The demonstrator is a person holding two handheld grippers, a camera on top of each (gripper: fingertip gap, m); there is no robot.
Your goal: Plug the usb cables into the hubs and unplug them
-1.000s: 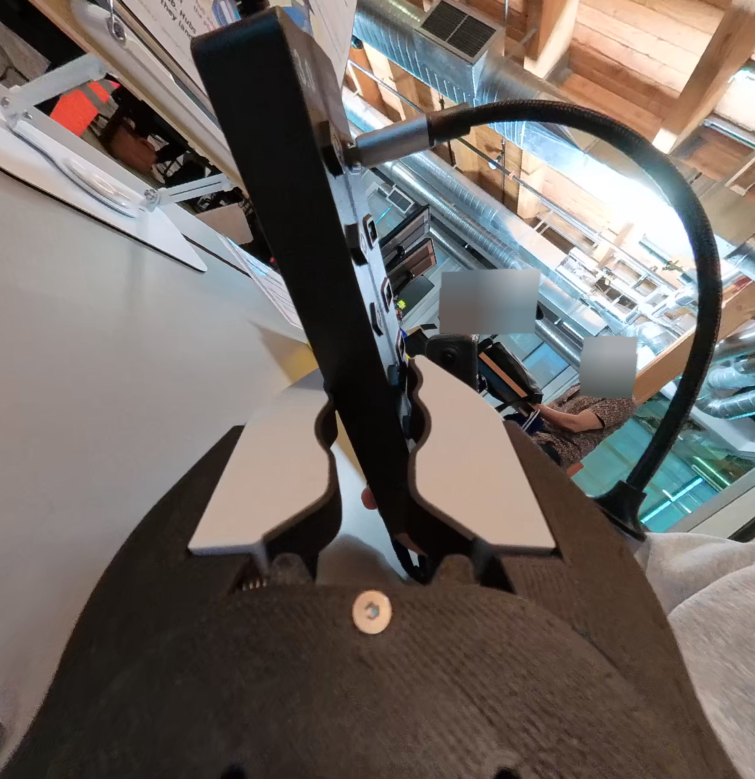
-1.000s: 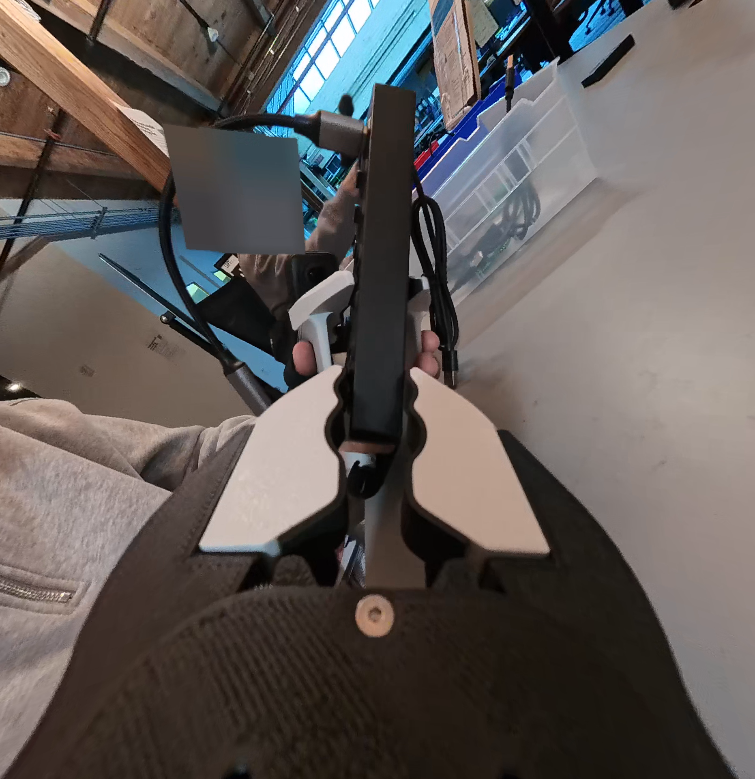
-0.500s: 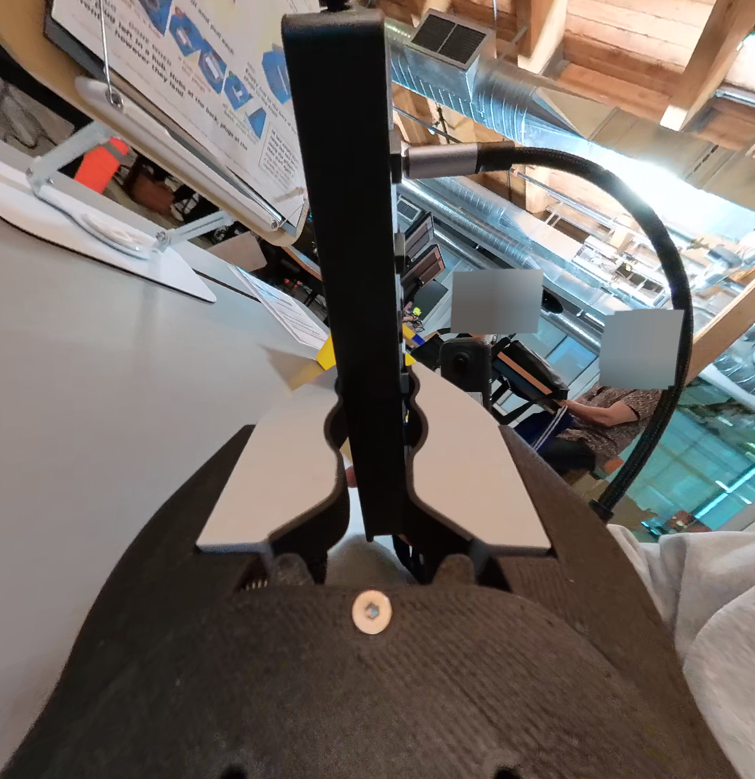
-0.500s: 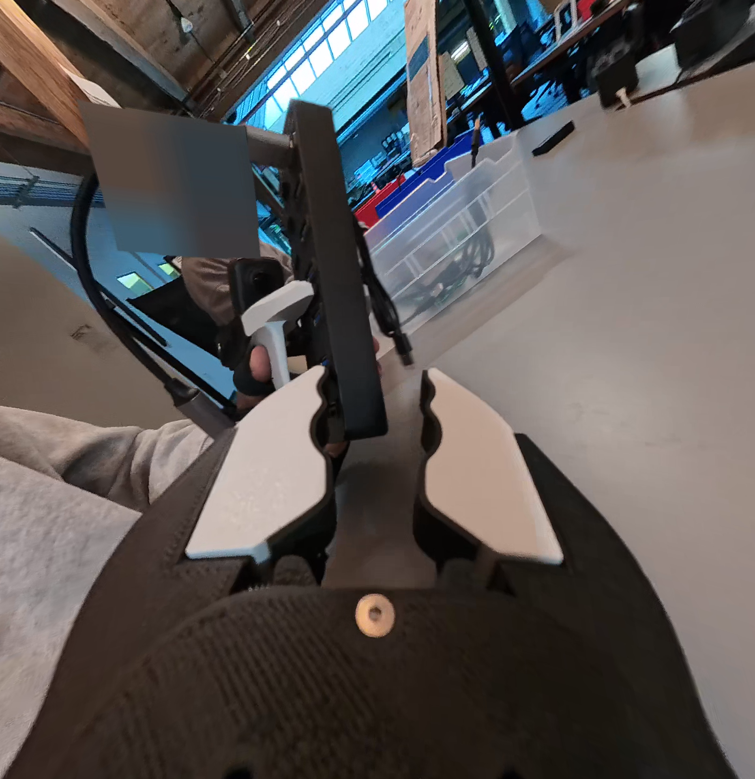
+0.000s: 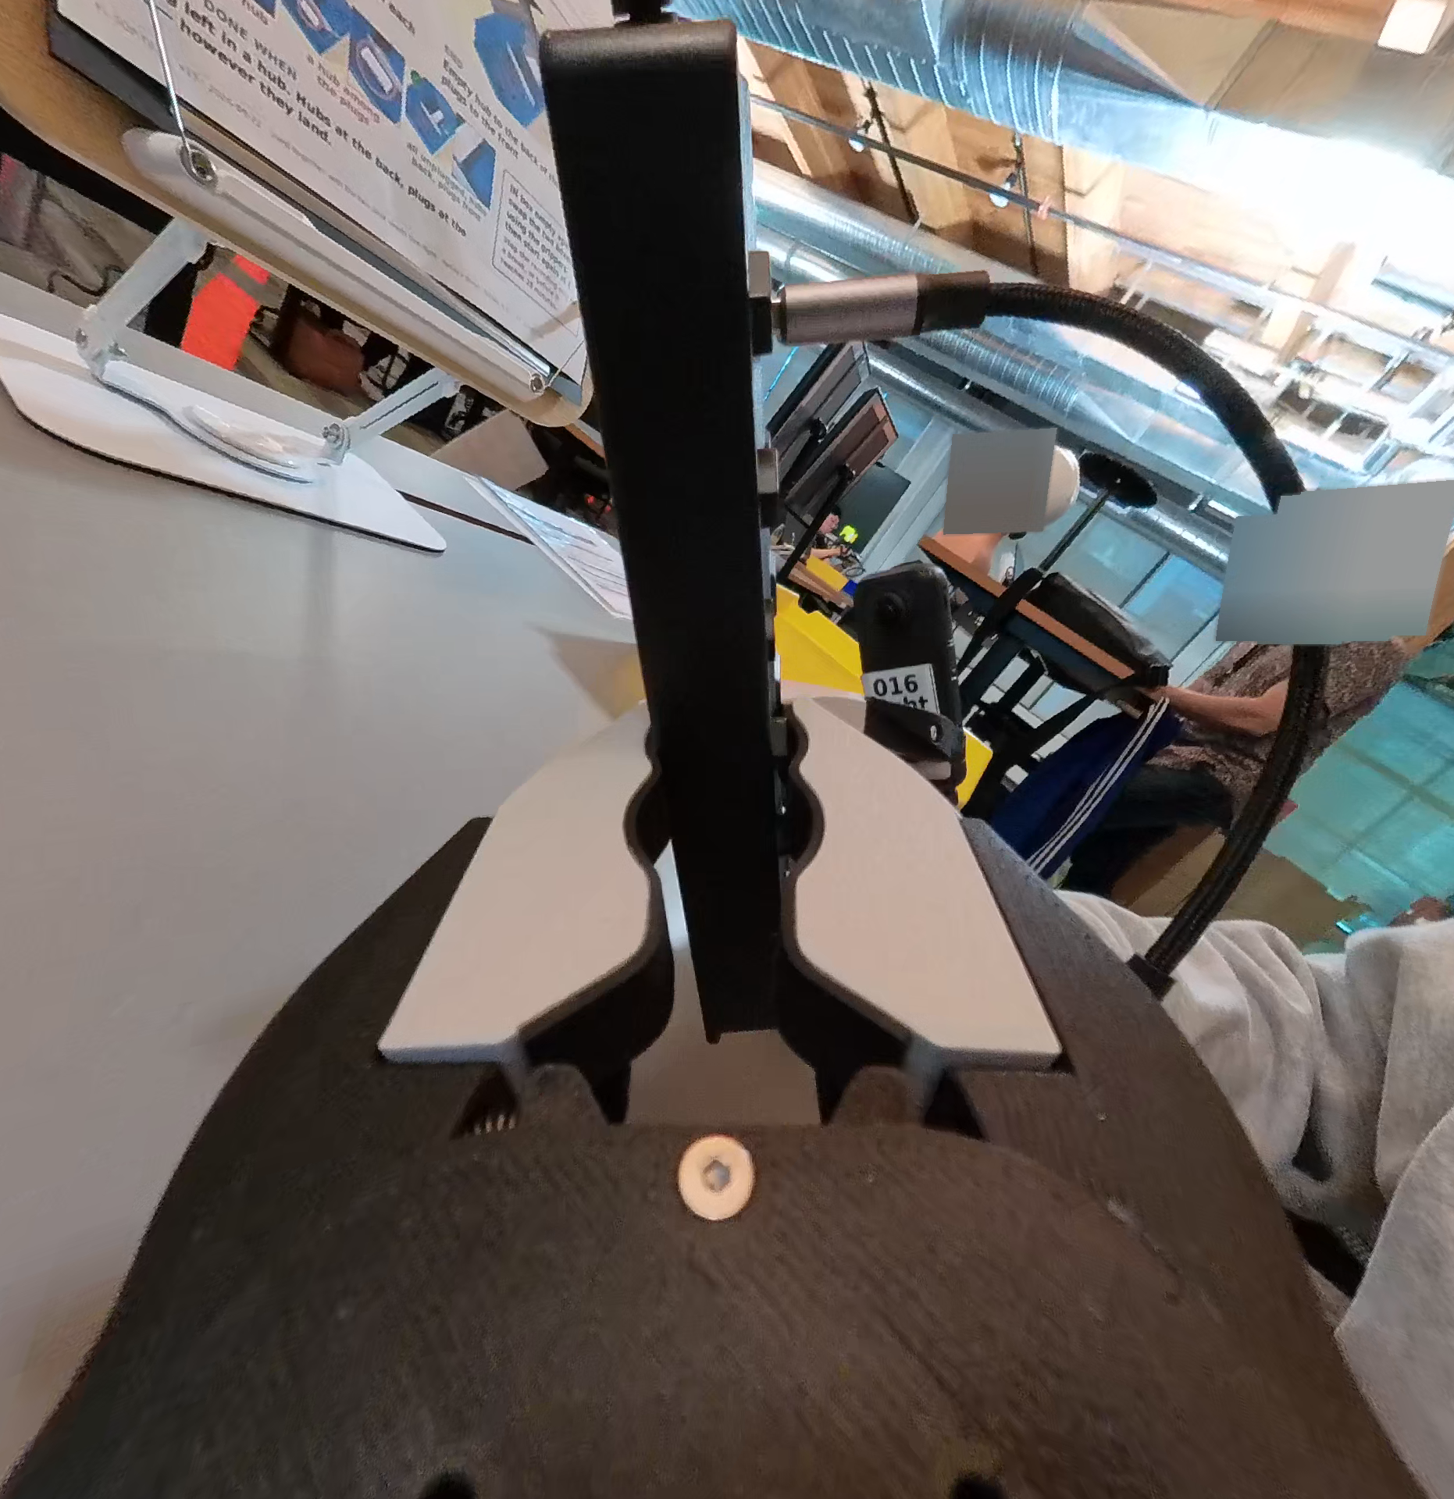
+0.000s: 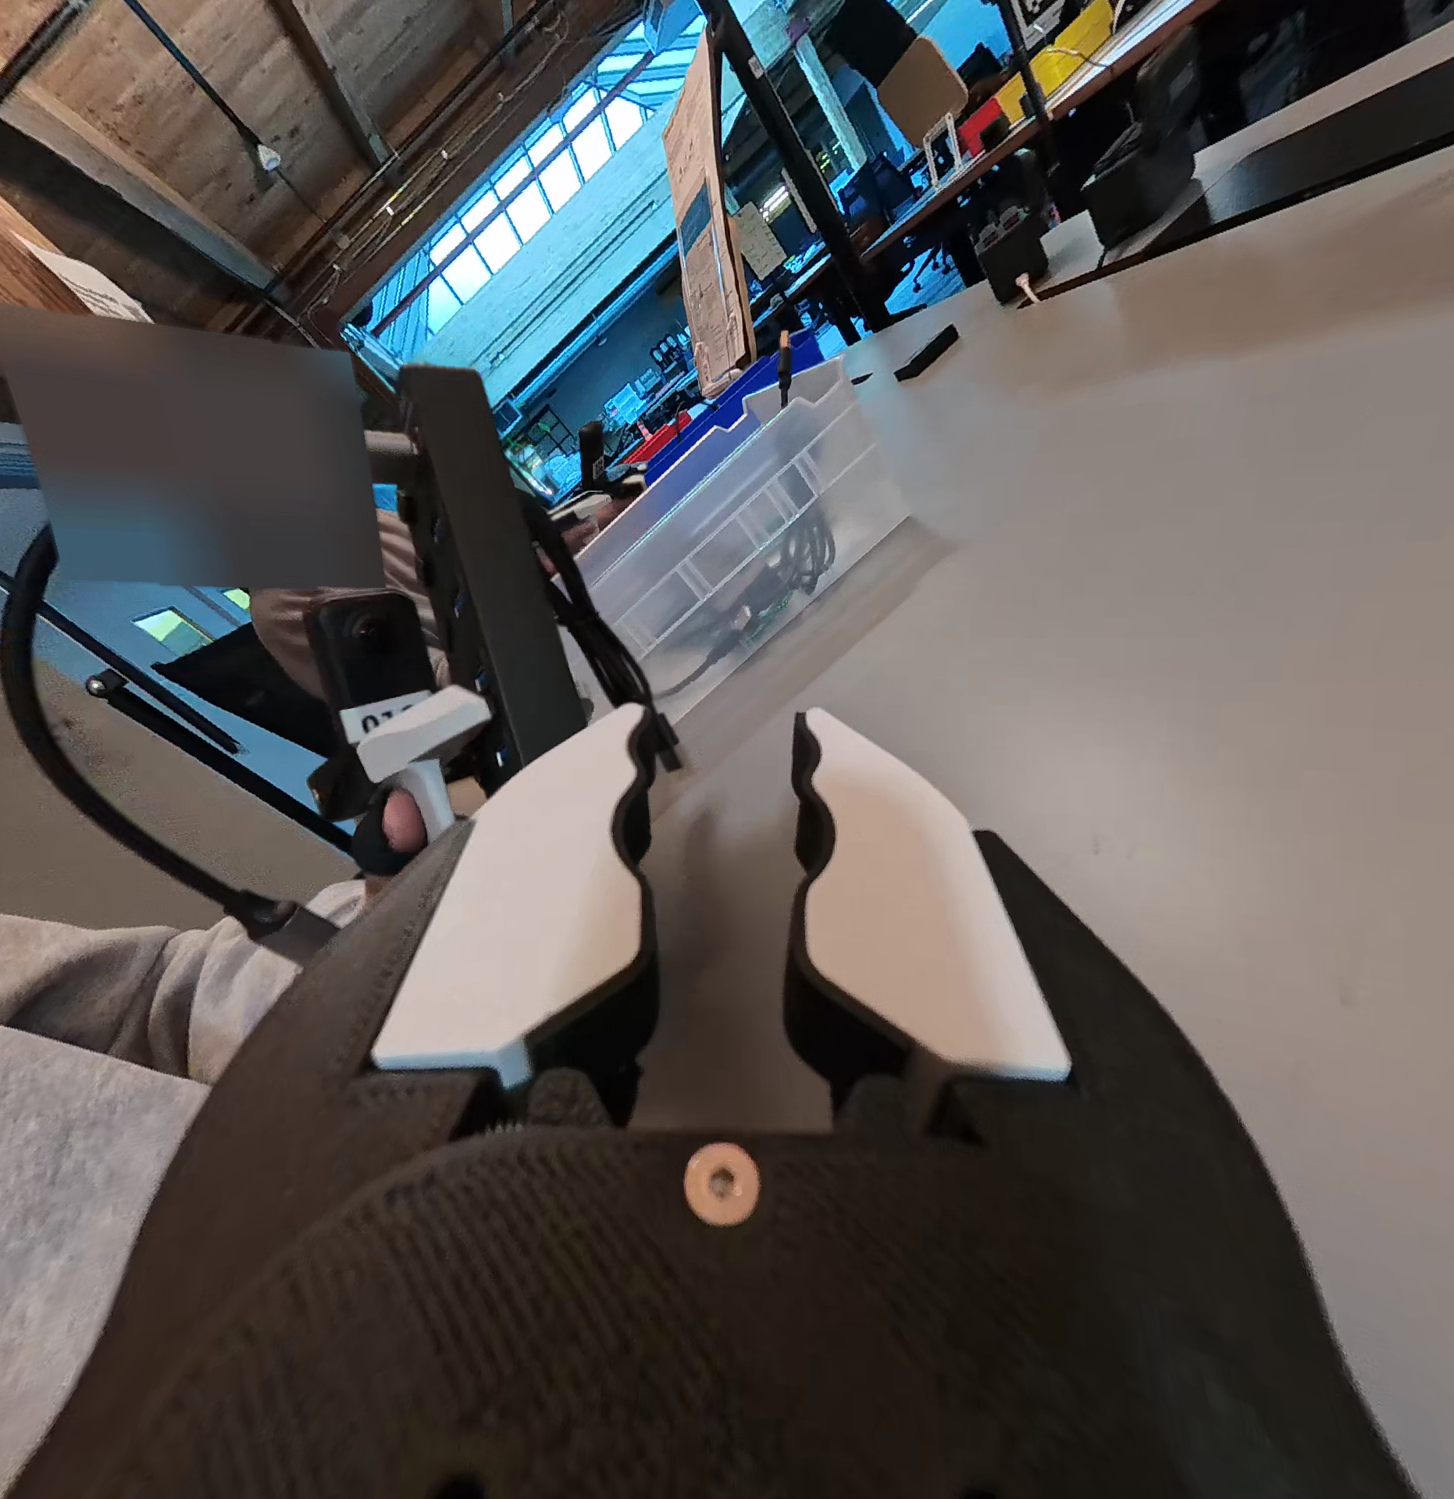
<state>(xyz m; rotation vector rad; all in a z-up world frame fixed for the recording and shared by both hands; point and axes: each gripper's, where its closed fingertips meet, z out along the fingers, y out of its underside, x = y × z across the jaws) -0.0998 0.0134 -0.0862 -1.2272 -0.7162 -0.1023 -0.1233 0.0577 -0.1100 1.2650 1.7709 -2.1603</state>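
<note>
My left gripper is shut on a long black usb hub and holds it upright above the table. A grey metal plug on a black braided cable sits in a port near the hub's top, on its right side. My right gripper is open and empty, to the right of the hub. The braided cable loops at the left of the right wrist view. The hub's own thin black cable hangs behind it.
A clear plastic bin holding black cables stands on the white table, with a small black item beyond it. A white stand carries a printed sheet at the far left. A person in a grey sleeve holds the grippers. The left gripper's tips are roughly 6 centimetres from the right gripper's.
My right gripper has opened, let go of the hub and pulled away to the right. My left gripper has kept its hold and turned the hub more upright.
</note>
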